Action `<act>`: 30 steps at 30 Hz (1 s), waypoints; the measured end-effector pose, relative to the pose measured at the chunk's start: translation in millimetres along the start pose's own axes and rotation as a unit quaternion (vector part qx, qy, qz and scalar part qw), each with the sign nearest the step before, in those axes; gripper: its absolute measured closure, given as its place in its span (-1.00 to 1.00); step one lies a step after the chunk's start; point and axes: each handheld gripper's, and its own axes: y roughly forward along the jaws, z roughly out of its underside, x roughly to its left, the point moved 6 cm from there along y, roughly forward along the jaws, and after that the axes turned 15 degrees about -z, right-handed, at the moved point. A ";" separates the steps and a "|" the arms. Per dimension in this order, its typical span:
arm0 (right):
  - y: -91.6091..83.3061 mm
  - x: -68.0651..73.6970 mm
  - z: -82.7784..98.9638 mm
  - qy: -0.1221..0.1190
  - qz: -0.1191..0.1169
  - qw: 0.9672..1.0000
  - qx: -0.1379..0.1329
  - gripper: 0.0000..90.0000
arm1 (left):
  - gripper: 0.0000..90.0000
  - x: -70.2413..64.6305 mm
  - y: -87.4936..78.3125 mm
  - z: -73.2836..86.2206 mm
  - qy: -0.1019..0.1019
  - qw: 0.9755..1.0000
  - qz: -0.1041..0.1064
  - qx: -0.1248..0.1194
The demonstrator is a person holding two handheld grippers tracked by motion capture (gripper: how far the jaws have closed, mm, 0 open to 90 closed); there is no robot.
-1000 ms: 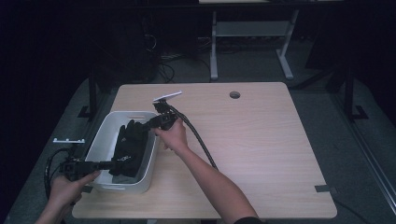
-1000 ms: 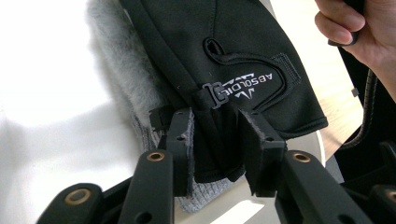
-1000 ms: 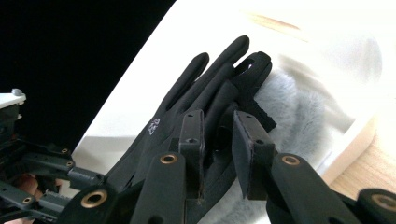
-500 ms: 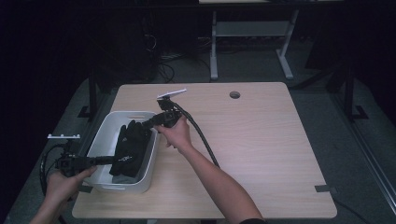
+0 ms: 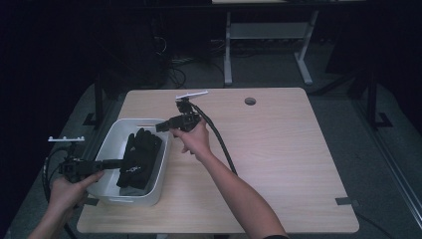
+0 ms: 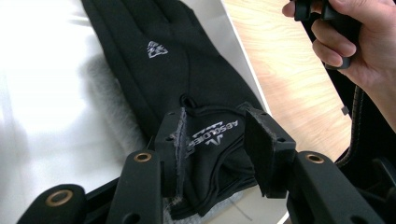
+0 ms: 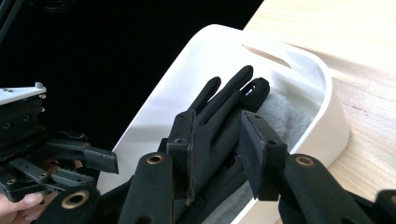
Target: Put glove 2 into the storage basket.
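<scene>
left gripper [image 5: 112,163] lower left, jaws just been opening, cuff between them, unpinched | right gripper [image 5: 164,126] mid-frame, just been opening, nothing held | black glove [image 5: 139,157] in white bin [image 5: 112,142] | risk: left pad snags cuff, drags glove out

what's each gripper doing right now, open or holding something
Left gripper: open, jaws just been opening, above the black glove's cuff, not gripping.
Right gripper: open, jaws just been opening, above the glove's fingers, holding nothing.
</scene>
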 end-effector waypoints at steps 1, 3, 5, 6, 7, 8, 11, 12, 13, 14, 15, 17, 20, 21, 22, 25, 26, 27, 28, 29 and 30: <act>-1.4 0.3 -0.1 0.000 -0.001 1.000 -0.001 0.44 | 0.30 -1.5 -0.1 -1.1 0.002 1.000 0.001 -0.001; -4.4 1.6 -0.1 0.000 -0.006 1.000 -0.004 0.42 | 0.29 -4.8 -0.1 -3.0 0.005 1.000 0.003 0.000; -7.1 3.0 0.0 0.001 -0.010 1.000 -0.006 0.37 | 0.29 -8.8 -0.1 -5.3 0.005 1.000 0.007 -0.002; -8.6 3.4 -0.1 -0.001 -0.013 1.000 -0.008 0.36 | 0.30 -10.5 0.2 -6.3 0.005 1.000 0.010 -0.003; -10.3 3.7 -0.3 -0.002 -0.013 1.000 -0.012 0.36 | 0.31 -11.6 0.4 -6.9 0.010 1.000 0.010 -0.002; -12.3 3.9 -0.5 -0.002 -0.013 1.000 -0.015 0.36 | 0.31 -13.1 0.7 -7.5 0.010 1.000 0.010 -0.003; -17.6 3.9 -1.0 0.000 -0.014 1.000 -0.020 0.34 | 0.31 -17.3 1.4 -9.0 0.015 1.000 0.013 -0.002; -19.5 4.0 -1.3 0.001 -0.015 1.000 -0.022 0.34 | 0.30 -18.5 1.7 -9.6 0.017 1.000 0.014 -0.002; -21.5 4.5 -1.4 0.004 -0.017 1.000 -0.024 0.33 | 0.30 -20.1 2.4 -10.4 0.018 1.000 0.015 -0.003; -23.8 4.0 -1.8 0.000 -0.016 1.000 -0.026 0.33 | 0.29 -21.2 3.1 -10.8 0.018 1.000 0.016 -0.002; -25.4 4.7 -1.7 0.003 -0.016 1.000 -0.026 0.33 | 0.29 -22.4 3.8 -11.2 0.020 1.000 0.015 -0.001; -30.5 4.7 -2.0 0.002 -0.017 0.999 -0.030 0.31 | 0.28 -25.1 5.7 -12.2 0.022 1.000 0.016 0.000; -36.9 4.5 -2.1 0.000 -0.017 0.999 -0.034 0.29 | 0.25 -29.6 7.9 -13.9 0.026 0.999 0.018 0.002; -39.3 4.6 -2.1 0.001 -0.016 0.999 -0.035 0.28 | 0.24 -31.0 8.8 -14.3 0.029 0.999 0.019 0.002; -41.7 4.5 -2.1 0.001 -0.016 0.999 -0.036 0.27 | 0.22 -32.8 9.7 -14.6 0.030 0.999 0.020 0.003; -48.2 4.3 -2.2 0.003 -0.017 0.999 -0.040 0.24 | 0.18 -37.6 11.7 -15.9 0.033 0.999 0.024 0.004; -49.8 4.3 -1.9 0.002 -0.016 0.999 -0.041 0.23 | 0.17 -39.3 12.4 -16.4 0.034 0.999 0.025 0.004; -51.4 4.7 -1.7 0.001 -0.016 0.999 -0.041 0.22 | 0.17 -40.9 12.9 -16.9 0.037 0.999 0.026 0.003; -52.6 5.2 -1.5 0.000 -0.017 0.999 -0.041 0.22 | 0.16 -42.5 13.3 -17.2 0.038 0.999 0.027 0.003; -53.9 5.7 -1.3 -0.001 -0.016 0.999 -0.040 0.21 | 0.15 -44.0 14.0 -17.4 0.038 0.999 0.028 0.004; -55.0 6.3 -1.1 0.000 -0.016 0.999 -0.041 0.21 | 0.13 -45.2 14.5 -17.5 0.039 0.999 0.028 0.005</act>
